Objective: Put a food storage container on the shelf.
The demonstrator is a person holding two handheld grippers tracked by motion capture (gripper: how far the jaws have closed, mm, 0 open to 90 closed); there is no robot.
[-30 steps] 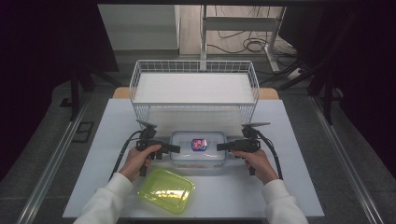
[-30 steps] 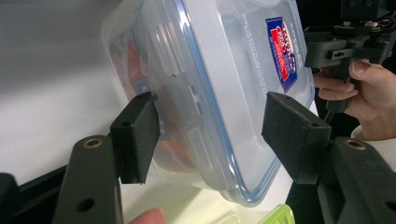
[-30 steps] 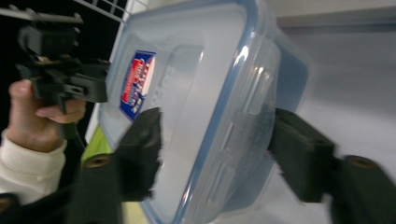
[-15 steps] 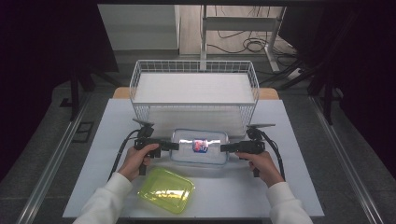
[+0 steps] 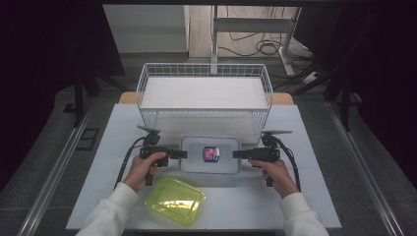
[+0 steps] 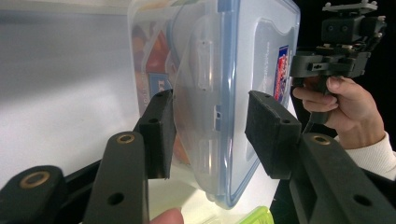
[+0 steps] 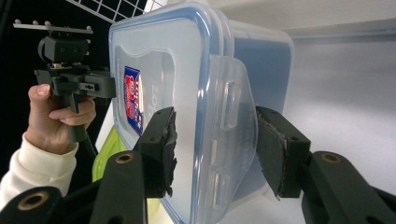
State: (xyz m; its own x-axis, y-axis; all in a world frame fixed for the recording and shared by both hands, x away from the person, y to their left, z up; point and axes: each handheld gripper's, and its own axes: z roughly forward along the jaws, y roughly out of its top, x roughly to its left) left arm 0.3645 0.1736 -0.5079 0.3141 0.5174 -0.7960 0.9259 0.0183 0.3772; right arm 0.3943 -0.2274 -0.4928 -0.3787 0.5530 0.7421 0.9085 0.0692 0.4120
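Dark floor and cables ring a white table, and from the high view a clear lidded container sits dead centre, just in front of the wire basket. Its long axis runs side to side, so each short end faces a hand: left gripper at one end, right gripper at the other, both equally near. A green lid lies close to the person's left sleeve, apart from the box.

Over to the left gripper view: the left gripper has the container's end flap right between its jaws. They've just been closing in; one pad looks to touch the flap, the other stands off the blue-edged lid with a gap showing. Straddling, not yet pinching.

Right gripper view now: same story mirrored. The right gripper brackets the other end flap, jaws just closing, with slivers of daylight on both sides. The far hand waits opposite. I'd judge the squeeze must land on both flaps together.
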